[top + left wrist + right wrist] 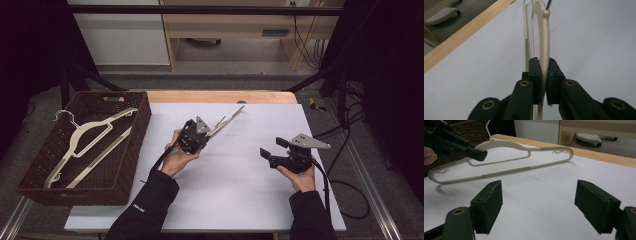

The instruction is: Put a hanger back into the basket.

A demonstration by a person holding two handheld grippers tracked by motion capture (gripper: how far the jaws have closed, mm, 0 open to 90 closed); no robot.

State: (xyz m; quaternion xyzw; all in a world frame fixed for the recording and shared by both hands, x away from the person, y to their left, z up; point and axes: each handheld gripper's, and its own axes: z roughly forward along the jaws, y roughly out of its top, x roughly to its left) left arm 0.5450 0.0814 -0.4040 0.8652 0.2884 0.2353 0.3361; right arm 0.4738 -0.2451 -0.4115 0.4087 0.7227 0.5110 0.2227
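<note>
A cream plastic hanger [229, 119] with a metal hook is held on edge just above the white sheet, reaching toward the far edge. My left gripper [209, 134] is shut on its shoulder. In the left gripper view, the pads [534, 72] pinch the flat cream arm [543, 37] between them. The right gripper view shows the whole hanger [506, 145] side-on, with the left gripper [477, 155] clamped near its hook. My right gripper [272, 147] hovers to the right of the hanger, apart from it. Its jaws [539, 205] stand wide open with nothing between them.
A brown wicker basket [30, 185] stands at the table's left and holds more cream hangers [85, 140]. A white sheet [235, 185] covers the table, and a wooden strip [220, 96] shows along the far edge. Cables trail off the right side.
</note>
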